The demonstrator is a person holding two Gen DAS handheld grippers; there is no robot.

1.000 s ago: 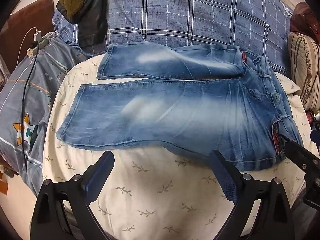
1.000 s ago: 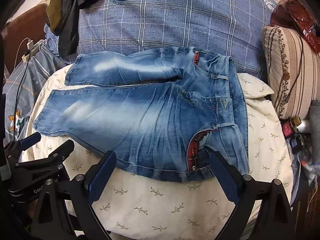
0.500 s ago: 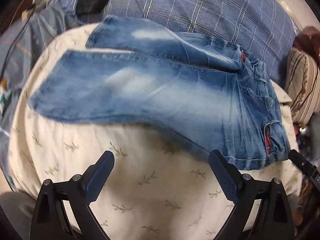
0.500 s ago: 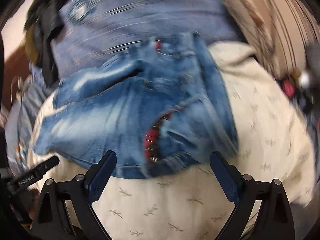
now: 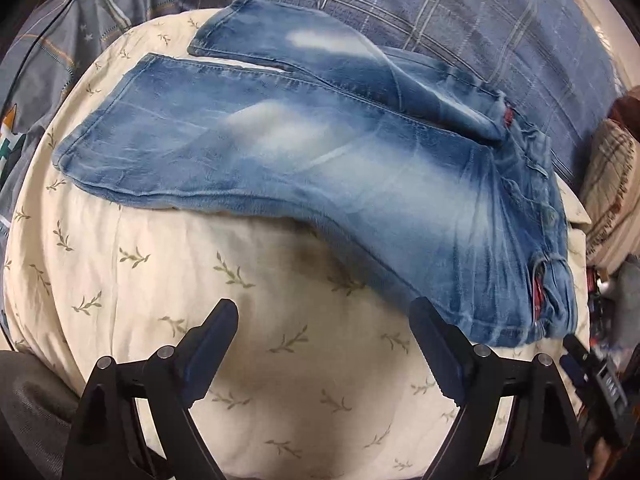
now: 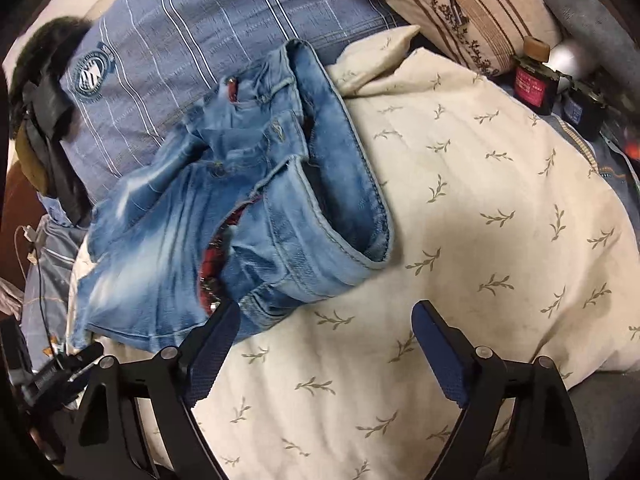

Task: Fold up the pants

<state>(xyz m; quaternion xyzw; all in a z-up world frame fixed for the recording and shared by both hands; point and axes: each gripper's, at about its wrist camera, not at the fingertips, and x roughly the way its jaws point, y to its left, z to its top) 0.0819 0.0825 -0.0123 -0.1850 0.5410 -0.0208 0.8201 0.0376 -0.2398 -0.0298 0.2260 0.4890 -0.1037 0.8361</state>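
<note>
**A:** Where are the jeans (image 5: 304, 160) for you?

**B:** Spread flat on the cream quilt (image 5: 280, 360) on the bed, unfolded. Both legs run away from the waistband (image 6: 344, 184), the far leg lying against the blue plaid blanket (image 5: 460, 12). The waistband is gaping and rumpled, with red lining showing at the fly.

**A:** And your claws?

**B:** I have the left claw (image 5: 324, 344) wide open with nothing in it, hovering over bare quilt just short of the near leg's edge. The right claw (image 6: 326, 340) is just as wide and empty, its left finger (image 6: 216, 340) right at the near corner of the waistband, though I can't tell whether it touches.

**A:** How would you take the first fold?

**B:** My judgement: pinch the near waistband corner through both layers with the right, grab the near leg's edge towards the hem with the left, then carry both across onto the far leg together, so the denim doesn't twist. The thick waistband may slip out of a shallow bite, so I'd go deep.
</note>
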